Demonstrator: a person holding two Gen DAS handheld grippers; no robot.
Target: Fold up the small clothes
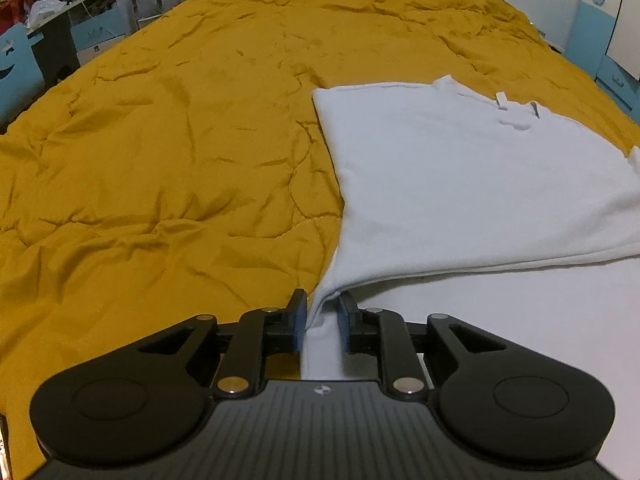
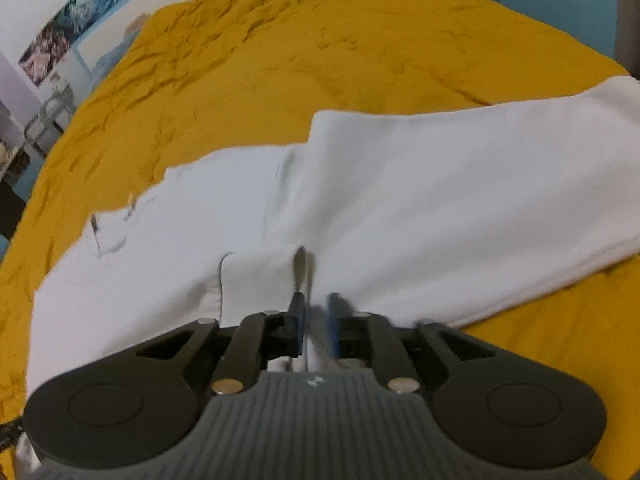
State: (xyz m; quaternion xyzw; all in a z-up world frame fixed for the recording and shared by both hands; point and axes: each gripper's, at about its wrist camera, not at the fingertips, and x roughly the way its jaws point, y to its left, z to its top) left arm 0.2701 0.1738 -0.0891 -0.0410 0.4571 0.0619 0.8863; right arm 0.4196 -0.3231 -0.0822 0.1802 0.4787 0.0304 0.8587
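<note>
Left gripper (image 1: 323, 322) has a bunched edge of the white shirt (image 1: 460, 184) between its 2 jaws, clamped. Right gripper (image 2: 317, 326) likewise pinches a fold of shirt (image 2: 420, 208), blurred. Shirt lies on the yellow quilt (image 1: 160, 140).

There are no words, numbers or brand names to read anywhere here. The nearest thing to a sign is a small round emblem (image 1: 321, 390) on the ribbed body of the left gripper, at its near middle, and it has no letters. A similar small mark (image 2: 315, 381) sits in the same spot on the right gripper, blurred. The small tag (image 1: 501, 101) at the far edge of the white garment (image 1: 460, 184) looks blank. The pictures on the far-left wall (image 2: 60, 36) are too blurred to show any writing.
</note>
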